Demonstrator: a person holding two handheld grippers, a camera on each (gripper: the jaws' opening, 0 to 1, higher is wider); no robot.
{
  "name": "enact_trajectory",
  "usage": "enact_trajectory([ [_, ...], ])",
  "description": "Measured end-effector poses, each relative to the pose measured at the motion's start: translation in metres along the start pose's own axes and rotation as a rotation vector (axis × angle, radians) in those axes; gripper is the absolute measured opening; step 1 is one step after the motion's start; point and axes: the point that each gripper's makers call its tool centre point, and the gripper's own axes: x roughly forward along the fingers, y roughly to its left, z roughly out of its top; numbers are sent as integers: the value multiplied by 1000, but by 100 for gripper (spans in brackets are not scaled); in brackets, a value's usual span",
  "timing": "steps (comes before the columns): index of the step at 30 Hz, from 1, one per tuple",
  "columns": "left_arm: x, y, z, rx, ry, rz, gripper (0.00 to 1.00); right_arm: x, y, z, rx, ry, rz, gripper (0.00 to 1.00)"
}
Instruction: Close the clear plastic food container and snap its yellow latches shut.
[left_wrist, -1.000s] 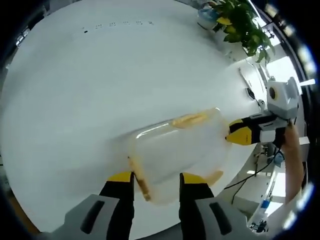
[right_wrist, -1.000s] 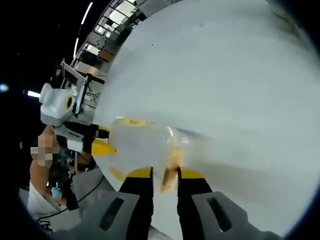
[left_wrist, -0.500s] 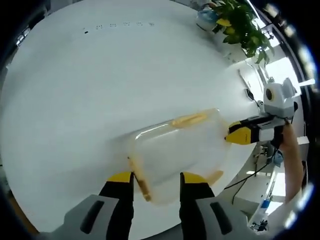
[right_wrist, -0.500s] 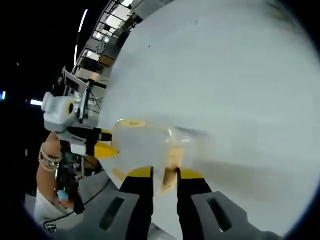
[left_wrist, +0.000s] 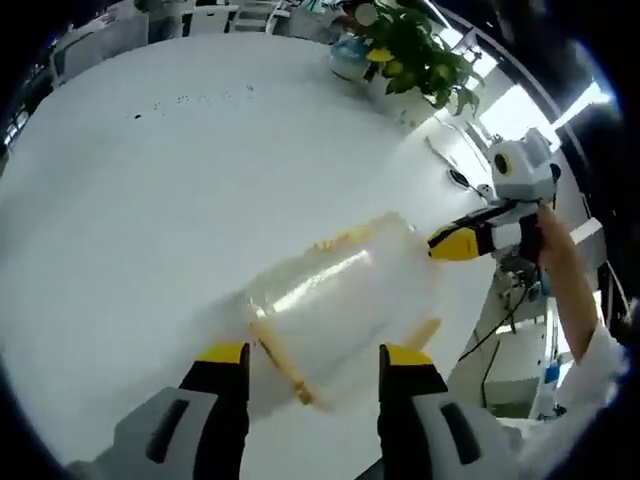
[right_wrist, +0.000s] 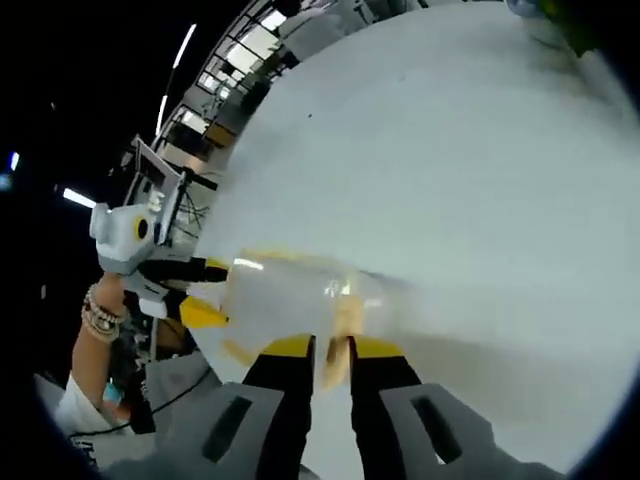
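We brace the container (left_wrist: 335, 300) between our spread left gripper (left_wrist: 312, 362) fingers | right gripper (right_wrist: 330, 350) pinches an end latch (right_wrist: 343, 312) to snap it | table (left_wrist: 150, 200) beneath.

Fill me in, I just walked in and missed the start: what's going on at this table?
A person holds a gripper in each hand and is working on a clear plastic food container with yellow latches, which lies on a white table. The right gripper has its jaws nearly together around a yellow latch at one end. The left gripper sits with its jaws wide apart at the container's other end, where another yellow latch lies between them. A potted plant stands at the table's far edge.
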Motion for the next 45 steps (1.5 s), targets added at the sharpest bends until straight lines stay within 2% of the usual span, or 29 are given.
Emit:
enact_trajectory([
  [1,-8,2,11,19,-56,-2,46,-4,1,4,0,-11,1,7],
  [2,-13,2,18,22,-88,-4,47,-5,4,11,-23,-28,9,8],
  [3,-20,-2,26,51,-127,-34,50,-10,5,17,-41,-41,9,9],
  [5,-29,-11,35,94,-174,-74,57,-12,7,24,-122,-47,-16,14],
  [6,-31,-16,39,122,-198,-84,57,-12,8,27,-163,-47,-29,16],
  [7,-33,-20,44,161,-226,-90,55,-11,10,29,-197,-49,-36,18],
  [9,-32,-32,51,316,-291,-77,46,-4,19,29,-266,-32,-29,18],
  [11,-26,-46,49,405,-326,-98,26,4,31,30,-322,-31,-2,15],
  [12,-22,-53,46,427,-336,-113,21,8,36,31,-334,-30,7,15],
  [15,-2,-69,27,458,-291,-151,24,18,57,28,-362,-17,69,14],
  [17,8,-69,16,525,-237,-138,20,24,65,25,-366,10,91,9],
  [18,12,-69,16,550,-233,-128,20,26,68,25,-366,13,96,7],
  [20,13,-69,19,539,-247,-126,20,31,72,25,-369,24,104,3],
  [23,12,-70,26,526,-279,-126,18,41,80,21,-384,49,128,3],
  [25,13,-69,28,530,-277,-126,16,47,82,19,-386,61,132,3],
  [29,17,-70,28,478,-266,-156,14,57,82,17,-411,84,115,2],
  [37,26,-72,19,532,-237,-152,12,65,83,21,-418,92,114,2],
  [43,32,-78,14,610,-223,-150,12,65,76,27,-431,85,88,3],
  [45,32,-80,12,666,-217,-149,13,65,74,29,-433,82,86,3],
])
